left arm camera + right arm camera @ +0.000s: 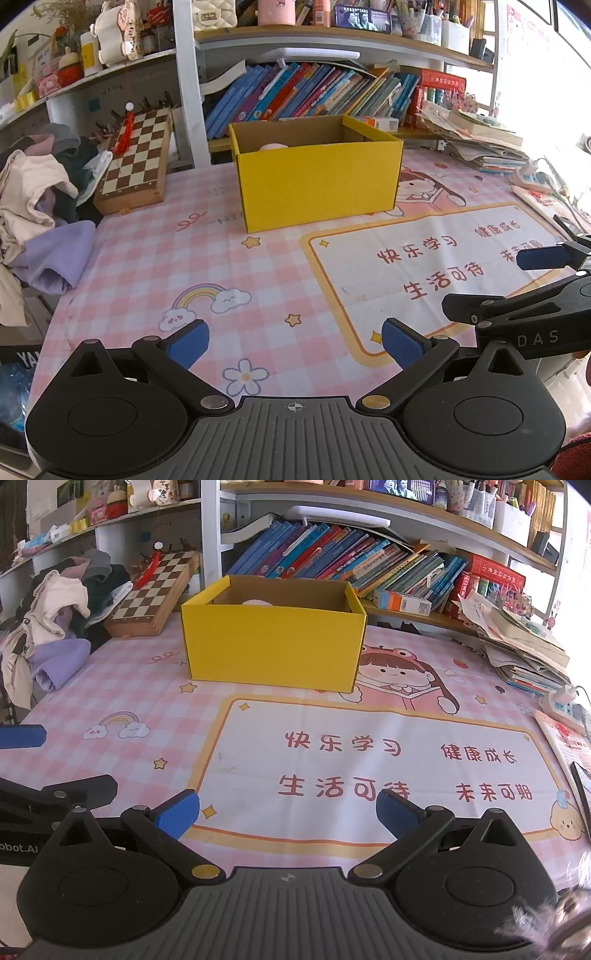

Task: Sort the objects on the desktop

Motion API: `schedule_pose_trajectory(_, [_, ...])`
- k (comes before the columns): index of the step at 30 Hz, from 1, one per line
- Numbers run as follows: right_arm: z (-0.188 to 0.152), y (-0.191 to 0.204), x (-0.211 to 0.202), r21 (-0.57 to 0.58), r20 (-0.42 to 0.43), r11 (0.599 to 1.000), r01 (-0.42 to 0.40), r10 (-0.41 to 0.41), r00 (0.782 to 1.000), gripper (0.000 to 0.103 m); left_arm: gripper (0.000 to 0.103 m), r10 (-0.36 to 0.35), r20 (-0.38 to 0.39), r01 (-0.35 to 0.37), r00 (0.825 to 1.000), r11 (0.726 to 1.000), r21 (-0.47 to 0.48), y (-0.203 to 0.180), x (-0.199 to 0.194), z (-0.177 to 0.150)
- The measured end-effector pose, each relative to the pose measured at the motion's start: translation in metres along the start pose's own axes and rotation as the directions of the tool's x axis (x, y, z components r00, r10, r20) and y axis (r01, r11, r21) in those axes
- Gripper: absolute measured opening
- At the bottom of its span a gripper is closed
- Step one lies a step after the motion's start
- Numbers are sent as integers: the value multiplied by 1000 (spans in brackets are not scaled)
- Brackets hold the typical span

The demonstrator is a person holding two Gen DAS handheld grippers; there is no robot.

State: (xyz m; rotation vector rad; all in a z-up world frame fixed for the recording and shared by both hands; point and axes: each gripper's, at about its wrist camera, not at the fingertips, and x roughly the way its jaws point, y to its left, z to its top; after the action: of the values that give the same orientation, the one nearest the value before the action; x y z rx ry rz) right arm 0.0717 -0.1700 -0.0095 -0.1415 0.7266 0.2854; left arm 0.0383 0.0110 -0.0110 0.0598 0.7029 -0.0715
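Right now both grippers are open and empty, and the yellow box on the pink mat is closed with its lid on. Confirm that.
Not quite. The yellow box has no lid on: the right wrist view looks into its open top, where something pale pink shows. The rest holds: the left gripper and right gripper are open and empty, and the box stands on the pink mat.

Ahead of each hand-held gripper the bench [258, 716] lies bare up to the yellow box [271, 648], which blocks the straight path. Left of the box stand a chessboard [135, 158] and a clothes heap [40, 192]; right of it, stacked papers [524, 646]. The box top is open.
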Motion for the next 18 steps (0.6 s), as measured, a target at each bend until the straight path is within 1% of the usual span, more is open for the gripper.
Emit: schedule_pose_trajectory(18, [-2,3,1,5,-10,1000,3,-3,1000,103,101,-11,-23,11,1000,1000,-21,3,3,-3])
